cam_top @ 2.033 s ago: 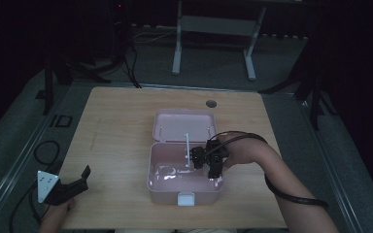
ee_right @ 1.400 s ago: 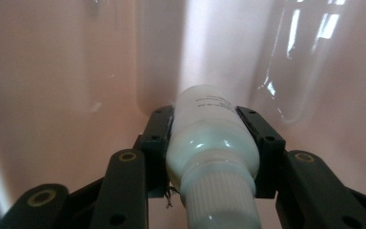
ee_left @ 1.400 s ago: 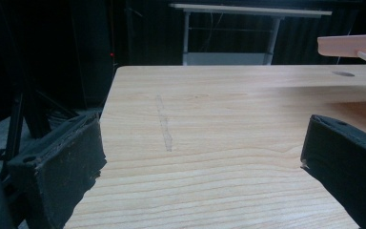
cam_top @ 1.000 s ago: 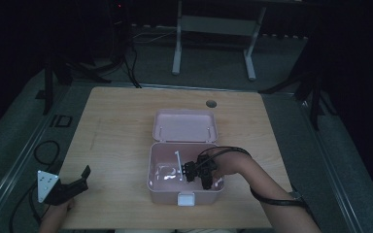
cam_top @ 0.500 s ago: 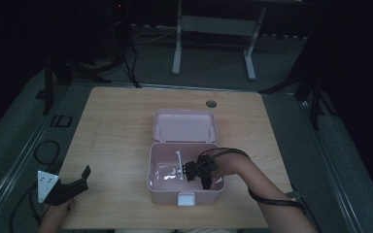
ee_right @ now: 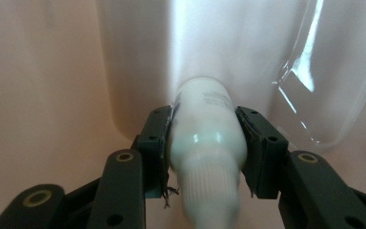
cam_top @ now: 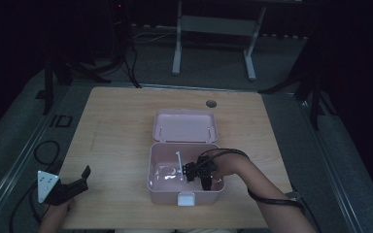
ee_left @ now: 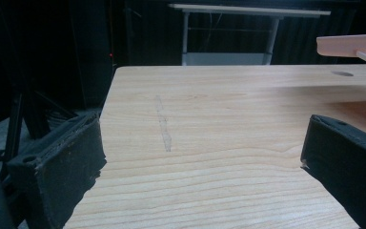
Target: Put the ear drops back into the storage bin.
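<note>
An open pink box (cam_top: 156, 190) stands on the wooden table, its lid (cam_top: 184, 125) folded back behind it. My right gripper (cam_top: 193, 171) reaches down inside the box, shut on a white tube (cam_top: 178, 159) that points toward the box's far wall. In the right gripper view the jaws of the right gripper (ee_right: 204, 121) clamp the white tube (ee_right: 204, 98) near its ribbed cap, close to the pink floor. My left gripper (cam_top: 80, 180) rests open at the table's front left, holding nothing. In its own view the left gripper (ee_left: 202, 138) is spread wide over bare wood.
A clear plastic piece (cam_top: 164, 172) lies in the box's left half, and the clear plastic piece (ee_right: 326, 81) sits just right of the tube. A round hole (cam_top: 211, 103) marks the table's back. The lid edge (ee_left: 352, 45) shows in the left gripper view.
My right gripper has lowered the white tube from above the box down into it and shifted left. The left gripper has stayed still.
</note>
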`<state>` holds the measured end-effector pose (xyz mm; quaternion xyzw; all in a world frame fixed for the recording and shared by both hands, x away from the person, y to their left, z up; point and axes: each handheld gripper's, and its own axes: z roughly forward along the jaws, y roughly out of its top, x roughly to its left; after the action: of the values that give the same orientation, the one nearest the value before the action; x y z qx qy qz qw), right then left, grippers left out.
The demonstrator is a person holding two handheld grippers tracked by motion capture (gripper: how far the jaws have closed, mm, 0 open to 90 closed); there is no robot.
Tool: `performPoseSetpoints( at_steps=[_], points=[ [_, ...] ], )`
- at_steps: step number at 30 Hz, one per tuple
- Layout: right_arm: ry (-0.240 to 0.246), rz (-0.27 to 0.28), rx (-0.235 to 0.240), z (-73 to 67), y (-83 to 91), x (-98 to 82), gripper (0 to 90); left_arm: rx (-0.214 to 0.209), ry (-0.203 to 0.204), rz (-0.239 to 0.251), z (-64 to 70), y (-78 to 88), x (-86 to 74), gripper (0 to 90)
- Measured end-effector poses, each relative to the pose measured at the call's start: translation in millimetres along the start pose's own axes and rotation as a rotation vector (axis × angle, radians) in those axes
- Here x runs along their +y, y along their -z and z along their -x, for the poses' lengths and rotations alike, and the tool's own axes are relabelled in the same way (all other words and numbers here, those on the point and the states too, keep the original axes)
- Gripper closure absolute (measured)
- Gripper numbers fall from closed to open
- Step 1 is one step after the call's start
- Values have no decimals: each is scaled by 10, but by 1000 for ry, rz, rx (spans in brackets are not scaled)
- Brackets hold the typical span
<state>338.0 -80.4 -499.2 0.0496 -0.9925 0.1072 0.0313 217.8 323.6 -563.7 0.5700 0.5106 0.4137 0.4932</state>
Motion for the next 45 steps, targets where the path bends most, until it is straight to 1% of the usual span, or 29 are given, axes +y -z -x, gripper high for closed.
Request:
performPoseSetpoints(
  at_steps=[5, 10, 13, 21, 23, 27, 30, 31, 32, 33, 34, 35, 36, 39, 41, 42, 44, 45],
  points=[
    [-5, 17, -11, -20, 68, -24, 545, 0, 0, -1, 1, -1, 0, 9],
    [0, 35, -24, -51, 207, -67, 538, 2, 0, -1, 3, -1, 1, 10],
    [-10, 48, -43, -57, 302, -84, 534, 1, 1, -2, 2, -2, 1, 9],
    [-27, 104, -85, -85, 553, -182, 491, 2, 1, -2, 2, -2, 1, 10],
    [-23, 113, -96, -107, 607, -204, 489, 3, -5, -3, 6, -2, 1, 10],
    [-20, 124, -100, -134, 676, -243, 484, 3, -2, -3, 5, -3, 1, 9],
    [-36, 161, -112, -168, 789, -322, 475, 4, -2, -3, 5, -2, 1, 9],
    [-38, 173, -115, -170, 813, -345, 459, 4, -2, -3, 5, -2, 1, 10],
    [-38, 173, -115, -170, 813, -345, 459, 4, -2, -3, 5, -2, 1, 10],
    [-48, 179, -116, -177, 840, -371, 430, 4, -3, -3, 4, -2, 2, 10],
    [-66, 207, -129, -170, 911, -444, 392, 4, -1, -3, 4, -3, 2, 9],
    [-66, 207, -129, -170, 911, -444, 392, 3, -1, -3, 3, -3, 2, 9],
    [-77, 217, -130, -167, 940, -477, 374, 3, 0, -2, 4, -4, 1, 10],
    [-106, 256, -128, -144, 1013, -587, 300, 4, -2, -3, 5, -3, 2, 10],
    [-135, 279, -121, -128, 1051, -666, 271, 4, -3, -4, 3, -2, 2, 10],
    [-147, 295, -133, -122, 1068, -747, 242, 4, -3, -4, 4, -2, 2, 9],
    [-147, 295, -133, -122, 1068, -747, 242, 4, -4, -4, 4, -2, 2, 10],
    [-188, 307, -142, -97, 1075, -883, 220, 4, -3, -2, 6, -1, 1, 9]
  ],
)
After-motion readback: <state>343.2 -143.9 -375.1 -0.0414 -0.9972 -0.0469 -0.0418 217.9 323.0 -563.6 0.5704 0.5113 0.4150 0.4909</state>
